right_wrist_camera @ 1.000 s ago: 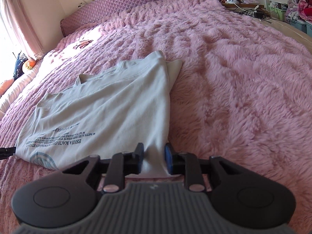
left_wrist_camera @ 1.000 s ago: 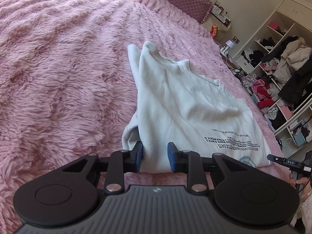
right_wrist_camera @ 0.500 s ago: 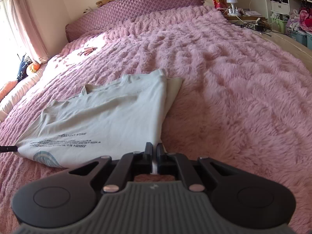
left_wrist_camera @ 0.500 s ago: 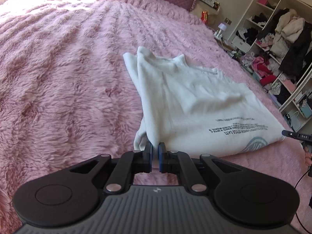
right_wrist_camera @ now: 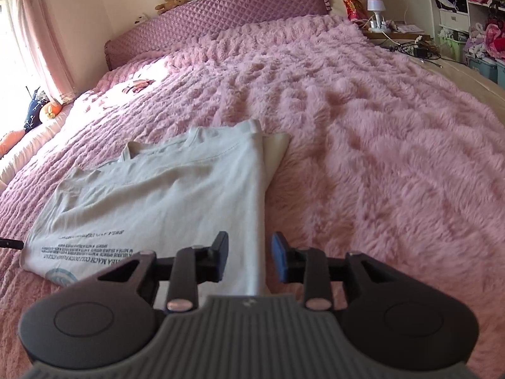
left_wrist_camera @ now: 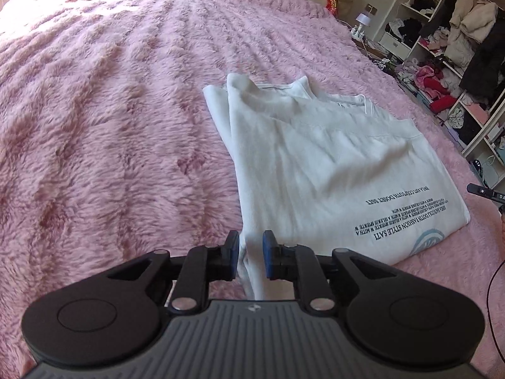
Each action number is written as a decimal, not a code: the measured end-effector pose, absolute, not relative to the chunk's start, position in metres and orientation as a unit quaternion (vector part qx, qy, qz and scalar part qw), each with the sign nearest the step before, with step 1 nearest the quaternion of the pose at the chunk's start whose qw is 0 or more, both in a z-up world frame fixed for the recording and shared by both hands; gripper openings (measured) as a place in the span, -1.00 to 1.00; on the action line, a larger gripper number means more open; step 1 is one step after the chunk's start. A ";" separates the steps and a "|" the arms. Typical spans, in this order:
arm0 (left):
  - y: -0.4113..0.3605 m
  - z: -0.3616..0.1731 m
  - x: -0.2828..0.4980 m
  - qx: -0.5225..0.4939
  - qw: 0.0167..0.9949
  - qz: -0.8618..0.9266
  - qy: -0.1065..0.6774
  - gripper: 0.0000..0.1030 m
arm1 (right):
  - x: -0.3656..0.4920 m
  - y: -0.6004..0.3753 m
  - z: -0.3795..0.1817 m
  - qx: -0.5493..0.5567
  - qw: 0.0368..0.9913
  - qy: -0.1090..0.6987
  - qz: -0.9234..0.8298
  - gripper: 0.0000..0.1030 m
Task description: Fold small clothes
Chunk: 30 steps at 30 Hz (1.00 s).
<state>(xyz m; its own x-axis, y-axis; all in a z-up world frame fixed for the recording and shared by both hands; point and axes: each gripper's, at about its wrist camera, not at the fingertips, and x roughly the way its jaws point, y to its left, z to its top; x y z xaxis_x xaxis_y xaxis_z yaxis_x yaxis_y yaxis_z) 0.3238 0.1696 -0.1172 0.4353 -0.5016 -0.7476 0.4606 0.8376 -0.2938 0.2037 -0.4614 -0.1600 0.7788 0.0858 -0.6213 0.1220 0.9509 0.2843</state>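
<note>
A: Where do we have the white T-shirt point(left_wrist_camera: 322, 170) at this point?

B: We see it lying flat on the fluffy pink blanket point(left_wrist_camera: 110, 110) that covers the bed, folded lengthwise, with its black printed lettering and a pale blue round mark at the end nearer to us. A narrow strip of a lower layer sticks out from under the shirt's far corner. From the other camera the T-shirt point(right_wrist_camera: 164, 195) sits closer to us than the quilted purple headboard point(right_wrist_camera: 221, 22), well apart from it.

A: And our left gripper point(left_wrist_camera: 247, 259)?

B: Its jaws are opening. The near folded edge of the shirt runs between the blue pads point(left_wrist_camera: 234, 254), and we see a gap on the right side of the cloth, so the pads are not pressing on it.

A: What about our right gripper point(right_wrist_camera: 251, 255)?

B: Its jaws are opening too, and stand wider apart. The other near edge of the shirt passes between them, with clear space on both sides.

A: Anything else near the shirt?

B: Beyond its right side, in the left camera, we see white shelves point(left_wrist_camera: 442, 47) crowded with clothes, well apart from the shirt.
</note>
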 end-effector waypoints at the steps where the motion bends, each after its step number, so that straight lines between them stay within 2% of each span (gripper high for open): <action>1: 0.166 -0.112 0.333 -0.023 0.850 -0.282 0.444 -0.64 | 0.219 -0.462 -0.154 0.150 0.933 0.327 -0.010 -0.47; 2: 0.163 -0.108 0.341 -0.027 0.855 -0.280 0.436 -0.64 | 0.233 -0.462 -0.150 0.143 0.936 0.321 -0.011 -0.47; 5: 0.144 -0.099 0.364 -0.036 0.874 -0.269 0.404 -0.46 | 0.280 -0.458 -0.141 0.120 0.944 0.306 -0.017 -0.43; 7: 0.128 -0.096 0.377 -0.030 0.886 -0.259 0.383 -0.23 | 0.311 -0.456 -0.140 0.108 0.947 0.303 -0.029 -0.35; 10: 0.100 -0.097 0.397 -0.004 0.901 -0.237 0.363 -0.14 | 0.352 -0.454 -0.144 0.102 0.944 0.308 -0.058 -0.22; 12: 0.087 -0.100 0.406 0.015 0.907 -0.221 0.357 -0.12 | 0.371 -0.455 -0.149 0.105 0.940 0.315 -0.074 -0.20; 15: 0.074 -0.105 0.418 0.043 0.914 -0.193 0.354 0.08 | 0.389 -0.453 -0.160 0.101 0.935 0.332 -0.079 -0.10; 21: 0.065 -0.117 0.439 0.044 0.905 -0.187 0.379 0.09 | 0.393 -0.455 -0.181 0.103 0.929 0.345 -0.081 -0.10; 23: 0.064 -0.121 0.443 0.037 0.901 -0.191 0.388 -0.08 | 0.392 -0.456 -0.186 0.106 0.928 0.348 -0.079 -0.25; 24: 0.062 -0.123 0.446 0.037 0.899 -0.189 0.394 -0.23 | 0.392 -0.457 -0.188 0.110 0.928 0.348 -0.074 -0.35; 25: 0.060 -0.125 0.447 0.042 0.898 -0.185 0.397 -0.40 | 0.392 -0.458 -0.189 0.112 0.928 0.350 -0.070 -0.63; 26: 0.060 -0.127 0.448 0.045 0.897 -0.185 0.399 -0.55 | 0.392 -0.457 -0.190 0.110 0.927 0.352 -0.069 -0.70; 27: 0.061 -0.127 0.448 0.045 0.896 -0.188 0.399 -0.83 | 0.390 -0.456 -0.190 0.108 0.928 0.351 -0.069 -0.73; 28: 0.062 -0.127 0.447 0.040 0.897 -0.188 0.397 -0.84 | 0.390 -0.456 -0.189 0.109 0.928 0.349 -0.065 -0.81; 30: 0.066 -0.123 0.443 0.032 0.904 -0.187 0.382 -0.84 | 0.388 -0.456 -0.187 0.109 0.931 0.344 -0.061 -0.84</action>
